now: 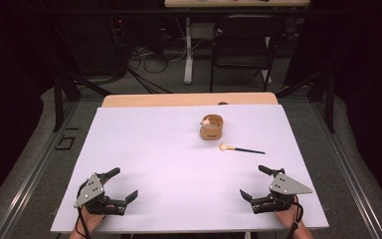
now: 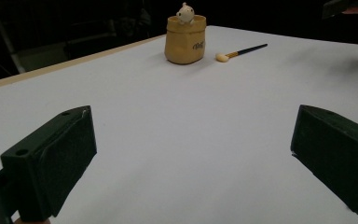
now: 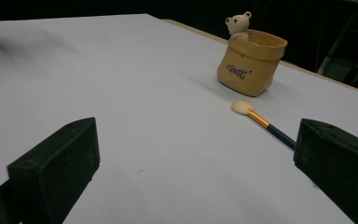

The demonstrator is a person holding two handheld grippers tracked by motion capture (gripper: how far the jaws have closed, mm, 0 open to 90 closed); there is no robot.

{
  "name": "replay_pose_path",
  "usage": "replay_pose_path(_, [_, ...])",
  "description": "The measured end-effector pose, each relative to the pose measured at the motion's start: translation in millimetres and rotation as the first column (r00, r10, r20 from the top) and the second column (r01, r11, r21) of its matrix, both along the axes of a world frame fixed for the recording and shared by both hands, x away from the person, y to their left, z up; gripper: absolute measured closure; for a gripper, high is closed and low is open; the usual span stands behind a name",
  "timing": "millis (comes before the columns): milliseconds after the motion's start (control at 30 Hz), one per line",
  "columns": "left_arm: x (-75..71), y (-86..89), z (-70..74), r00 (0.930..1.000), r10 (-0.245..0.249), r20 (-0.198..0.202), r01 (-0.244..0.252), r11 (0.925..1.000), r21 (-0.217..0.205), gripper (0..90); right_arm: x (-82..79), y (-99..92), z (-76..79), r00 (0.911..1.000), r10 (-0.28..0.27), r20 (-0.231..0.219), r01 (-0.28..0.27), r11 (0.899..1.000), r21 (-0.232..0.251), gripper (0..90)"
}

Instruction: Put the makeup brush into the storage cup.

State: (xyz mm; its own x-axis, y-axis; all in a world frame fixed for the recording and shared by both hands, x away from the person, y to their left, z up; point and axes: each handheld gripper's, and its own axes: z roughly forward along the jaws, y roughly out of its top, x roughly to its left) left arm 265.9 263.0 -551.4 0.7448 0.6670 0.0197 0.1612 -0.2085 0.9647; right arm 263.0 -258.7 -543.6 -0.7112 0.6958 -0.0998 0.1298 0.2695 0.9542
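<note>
A tan pouch-shaped holder (image 1: 212,127) with a small bear figure at its rim stands on the white table, right of the middle. It also appears as the holder (image 2: 185,38) far ahead in the left gripper view and as the holder (image 3: 251,62) in the right gripper view. A makeup brush (image 1: 240,149) with a cream head and dark handle lies flat just in front of it; the brush (image 2: 240,51) and brush (image 3: 261,121) show in both gripper views. My left gripper (image 1: 125,184) rests open near the front left edge. My right gripper (image 1: 252,182) rests open near the front right, with nothing between its jaws.
The white sheet (image 1: 169,164) covers most of the table; a strip of wood (image 1: 189,99) shows at the far edge. Beyond stand a dark chair (image 1: 243,45) and cables on the floor. Metal rails run along both sides.
</note>
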Motion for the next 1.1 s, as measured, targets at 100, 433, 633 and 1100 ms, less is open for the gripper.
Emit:
replay_pose_path(100, [0.6,-0.1,-0.3,0.9999,-0.013,-0.001,0.013,0.9999,-0.004,0.1,0.3,0.7,-0.6,1.0,0.003,-0.004,-0.003,1.0,-0.005,0.0])
replay_pose_path(433, [-0.8,1.2,0.0,1.0,-0.003,0.002,0.004,1.0,-0.006,0.1,2.8,2.4,-2.8,0.9993,0.016,-0.034,-0.017,0.999,-0.04,0.0])
replay_pose_path(633, [0.3,1.2,-0.4,0.9999,-0.011,0.0,0.011,0.9999,-0.007,0.1,3.8,3.1,-2.9,0.9998,-0.001,-0.02,0.0,0.999,-0.048,0.0])
replay_pose_path(1100, [3.0,0.4,-1.2,0.9999,-0.014,-0.006,0.014,0.9999,-0.005,0.0,14.0,2.2,4.6,0.9989,-0.024,-0.04,0.019,0.995,-0.1,1.2])
